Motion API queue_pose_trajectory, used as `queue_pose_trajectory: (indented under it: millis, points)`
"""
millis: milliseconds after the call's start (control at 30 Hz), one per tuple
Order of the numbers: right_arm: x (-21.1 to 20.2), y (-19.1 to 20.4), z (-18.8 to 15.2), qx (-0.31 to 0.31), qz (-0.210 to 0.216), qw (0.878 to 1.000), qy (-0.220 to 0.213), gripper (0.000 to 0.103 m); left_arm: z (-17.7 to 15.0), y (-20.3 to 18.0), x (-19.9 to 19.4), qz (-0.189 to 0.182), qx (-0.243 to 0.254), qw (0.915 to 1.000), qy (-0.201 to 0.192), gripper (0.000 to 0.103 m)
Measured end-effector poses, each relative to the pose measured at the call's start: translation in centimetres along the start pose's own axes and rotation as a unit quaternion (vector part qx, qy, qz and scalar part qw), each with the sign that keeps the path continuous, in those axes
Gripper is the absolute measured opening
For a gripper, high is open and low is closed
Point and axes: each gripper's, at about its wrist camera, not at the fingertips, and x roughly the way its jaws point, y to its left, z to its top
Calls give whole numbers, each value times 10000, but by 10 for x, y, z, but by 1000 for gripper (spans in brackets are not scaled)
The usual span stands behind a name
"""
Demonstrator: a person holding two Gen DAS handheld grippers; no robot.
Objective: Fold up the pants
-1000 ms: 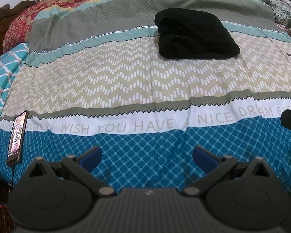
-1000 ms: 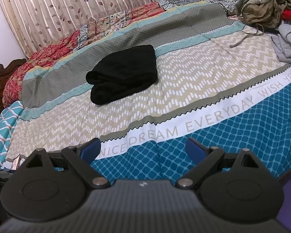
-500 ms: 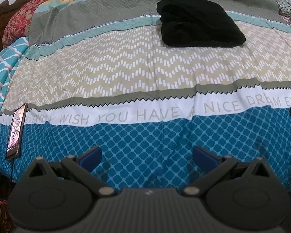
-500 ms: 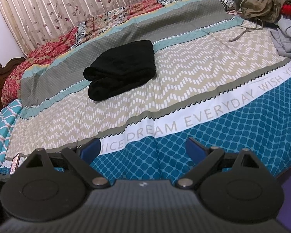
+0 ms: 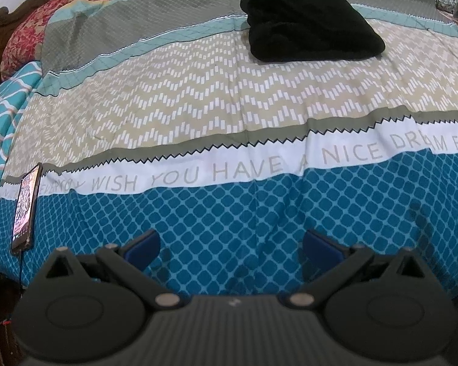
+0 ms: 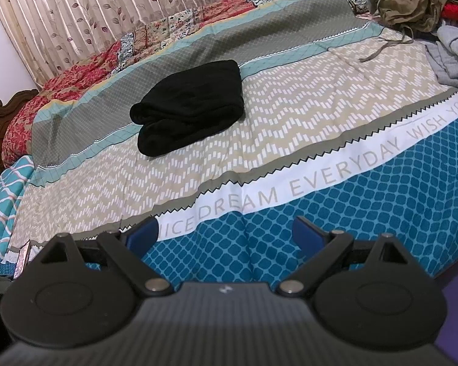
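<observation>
pants [image 5: 311,23] lie folded on the bedspread [image 5: 198,106], well beyond both grippers' wide-spread, empty fingers [image 5: 143,244].

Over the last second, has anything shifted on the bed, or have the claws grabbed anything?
Only the cameras moved. The left claw tipped downward, so the folded black pants slid up its view; the right claw drifted slightly, the pants sitting a touch lower in its view. Both claws stayed open and empty. The pants and the black smartphone lie where they were on the patterned bedspread.
</observation>
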Motion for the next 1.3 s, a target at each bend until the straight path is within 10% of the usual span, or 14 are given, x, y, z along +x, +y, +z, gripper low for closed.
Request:
queue_pose_trajectory:
  millis: [1300]
  points:
    - [5, -2, -3, 26, -5, 10000, 66, 96, -6, -4, 8, -47, 121, 9998, 164, 103]
